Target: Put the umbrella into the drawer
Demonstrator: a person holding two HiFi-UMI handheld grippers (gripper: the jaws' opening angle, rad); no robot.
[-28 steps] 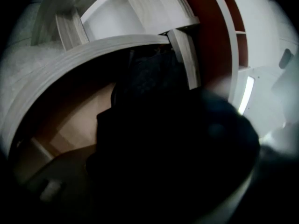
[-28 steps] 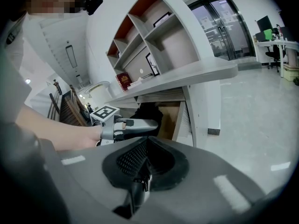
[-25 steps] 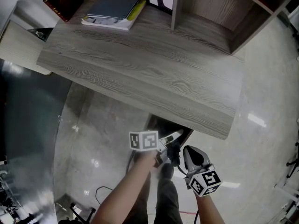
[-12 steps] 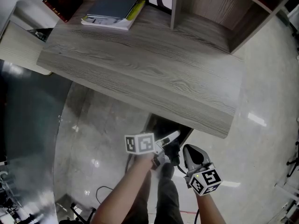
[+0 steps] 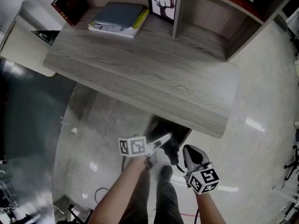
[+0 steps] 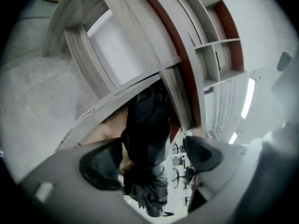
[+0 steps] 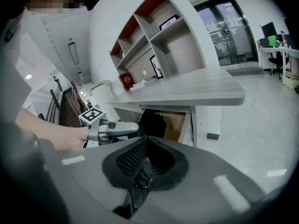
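**Left hand-held gripper [image 5: 161, 143] lets go of the umbrella [image 5: 172, 149]**

Head view: it has drawn back from the open drawer [image 5: 153, 123] under the bench's [image 5: 140, 73] near edge, and the umbrella sits at the drawer's mouth.

Left gripper view: its jaws have just spread wide. The umbrella is between them, unpressed.

Right gripper view: the right hand-held gripper [image 7: 142, 164] is closed on a thin black part, seemingly the umbrella's strap, so that release remains.

The desk [image 5: 140, 78] wears a matt grey wood grain, and the drawer [image 7: 176, 125] shows plain brown wood inside. The floor [image 5: 261, 139] looks like pale polished stone, glossy enough to mirror the ceiling lights. The umbrella [image 6: 147, 125] is black cloth, soft and crumpled. The left gripper [image 6: 152, 160] and right gripper [image 7: 142, 160] have smooth, matt grey plastic bodies; their pads [image 7: 126, 160] are black, rubbery and finely dimpled.
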